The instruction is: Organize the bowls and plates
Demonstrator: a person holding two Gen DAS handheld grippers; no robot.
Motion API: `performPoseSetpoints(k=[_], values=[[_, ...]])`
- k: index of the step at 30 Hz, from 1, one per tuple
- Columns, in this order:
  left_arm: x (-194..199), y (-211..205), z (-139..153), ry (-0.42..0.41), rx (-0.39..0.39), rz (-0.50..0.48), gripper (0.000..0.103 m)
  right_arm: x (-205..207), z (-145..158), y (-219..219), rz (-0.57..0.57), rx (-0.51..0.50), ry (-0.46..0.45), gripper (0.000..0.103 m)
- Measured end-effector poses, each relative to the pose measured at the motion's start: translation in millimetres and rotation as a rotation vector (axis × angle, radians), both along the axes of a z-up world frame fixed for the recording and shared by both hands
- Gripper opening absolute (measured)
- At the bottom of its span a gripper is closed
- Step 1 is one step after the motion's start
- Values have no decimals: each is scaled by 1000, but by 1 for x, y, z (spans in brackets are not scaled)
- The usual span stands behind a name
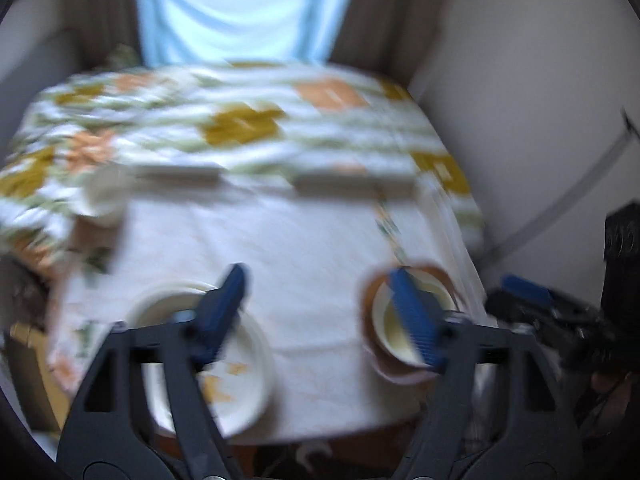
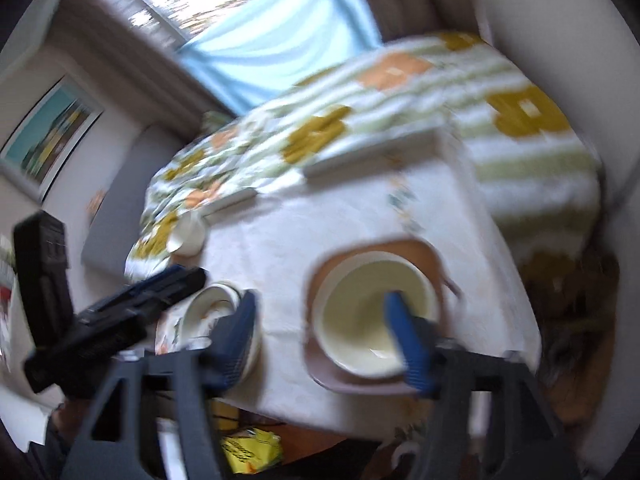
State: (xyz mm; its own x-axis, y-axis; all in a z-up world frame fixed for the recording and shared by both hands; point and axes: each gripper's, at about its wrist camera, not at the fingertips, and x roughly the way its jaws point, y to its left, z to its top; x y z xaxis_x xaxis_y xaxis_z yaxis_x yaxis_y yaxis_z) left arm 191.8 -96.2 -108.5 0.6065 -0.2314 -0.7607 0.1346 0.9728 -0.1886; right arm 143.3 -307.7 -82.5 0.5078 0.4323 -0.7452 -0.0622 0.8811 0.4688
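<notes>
A cream bowl (image 2: 360,312) sits on a brownish square plate (image 2: 424,256) on the white tablecloth (image 2: 320,220). The same bowl (image 1: 390,328) and plate (image 1: 370,300) show at the right in the left wrist view. To their left, a small white bowl (image 1: 160,308) rests on a round white plate (image 1: 248,380) with orange marks; this bowl (image 2: 212,304) also shows in the right wrist view. My left gripper (image 1: 320,312) hangs open above the table between the two stacks, holding nothing. My right gripper (image 2: 324,336) is open over the cream bowl's near side, also holding nothing.
A white cup (image 2: 188,236) lies on its side at the left of the table. Flat pale slabs (image 1: 176,172) lie where the white cloth meets a floral cloth (image 1: 240,124). A wall (image 1: 520,120) stands close on the right. A yellow packet (image 2: 248,448) lies below the table's near edge.
</notes>
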Motion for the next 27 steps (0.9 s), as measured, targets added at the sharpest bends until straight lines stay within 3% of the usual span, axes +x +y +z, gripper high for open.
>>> performPoseSetpoints(k=[1, 3, 6, 12, 16, 21, 23, 25, 27], values=[[-4, 20, 11, -50, 13, 81, 103, 6, 4, 9, 30, -3, -27, 102], [-5, 52, 22, -102, 19, 175, 103, 24, 12, 34, 104, -9, -81, 102], [6, 99, 20, -74, 14, 289, 103, 53, 15, 69, 193, -8, -87, 102], [25, 199, -1, -27, -95, 491, 103, 113, 19, 149, 351, -39, -96, 103], [48, 254, -32, 35, -164, 559, 103, 158, 10, 210, 421, -93, -83, 102], [88, 288, -84, 118, -235, 573, 100, 214, -31, 276, 477, -103, 5, 102], [106, 296, -107, 160, -250, 565, 93, 234, -55, 302, 502, -97, 55, 102], [123, 302, -128, 201, -256, 555, 78, 246, -75, 317, 510, -97, 89, 102], [140, 307, -147, 237, -268, 552, 75, 258, -95, 330, 513, -93, 124, 99]])
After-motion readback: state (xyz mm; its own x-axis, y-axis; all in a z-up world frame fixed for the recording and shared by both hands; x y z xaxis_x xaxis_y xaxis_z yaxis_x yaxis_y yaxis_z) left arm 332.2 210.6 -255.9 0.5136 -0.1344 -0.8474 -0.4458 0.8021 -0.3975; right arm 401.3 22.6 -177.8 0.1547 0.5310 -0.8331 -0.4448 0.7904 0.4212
